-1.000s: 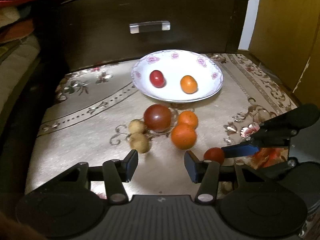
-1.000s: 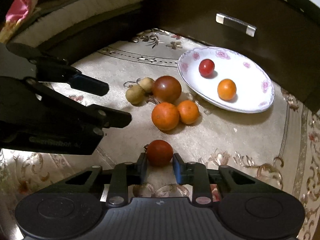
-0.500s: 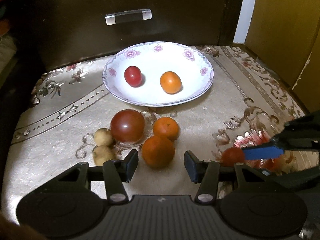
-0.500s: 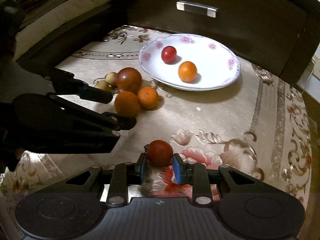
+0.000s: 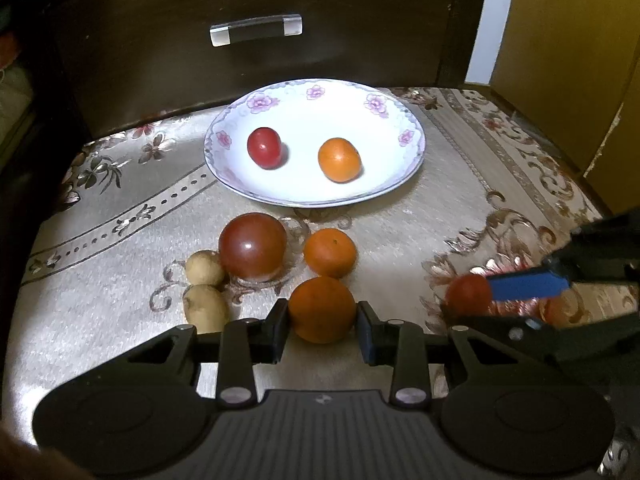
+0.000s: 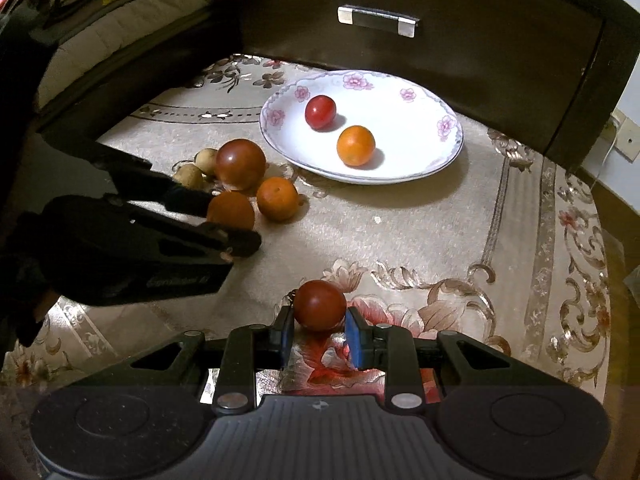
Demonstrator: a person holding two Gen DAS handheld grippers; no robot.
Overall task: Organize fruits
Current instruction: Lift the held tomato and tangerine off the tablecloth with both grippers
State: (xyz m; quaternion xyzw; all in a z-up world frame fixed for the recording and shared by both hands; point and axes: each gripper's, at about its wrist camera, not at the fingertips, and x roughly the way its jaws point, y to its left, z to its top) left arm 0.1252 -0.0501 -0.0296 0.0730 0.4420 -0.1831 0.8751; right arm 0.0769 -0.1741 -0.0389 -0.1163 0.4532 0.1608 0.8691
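Left gripper (image 5: 322, 330) down at the near edge of the fruit cluster, jaws just closed in around the front orange (image 5: 322, 309), pads against both its flanks, fruit seemingly still resting on the patterned cloth (image 5: 120, 320) of the bench. Right gripper (image 6: 318, 330) off to the right, jaws narrow and clamped on a small red tomato (image 6: 320, 305), apart from the cluster.

Waiting in the floral plate (image 5: 416, 152) by the dark drawer front (image 5: 320, 60): one small red tomato (image 5: 264, 147) and one small orange (image 5: 339, 159), apart from each other. Left on the cloth: a large dark tomato (image 5: 253, 246), a second orange (image 5: 330, 252) just behind the gripped one, and two small brownish fruits (image 5: 204, 284) at the left, the nearer one just beside the left finger.

Risks from here, judged only from the layout:
- Round, smooth skin gripped low and near the pad tips: likely to squirt forward or drop if lifted fast, knocking the orange behind it and the dark tomato into a roll.
- Soft tomato in a tight clamp: bruising or splitting under more squeeze.
- Both grippers heading for one plate: possible collision on converging paths, better taken in turn.
- Shallow plate, loose fruit inside: a release from height could bounce fruit over the rim or push the plate against the drawer.
- Slippery cloth: easy to drag or ruck with a low fingertip.
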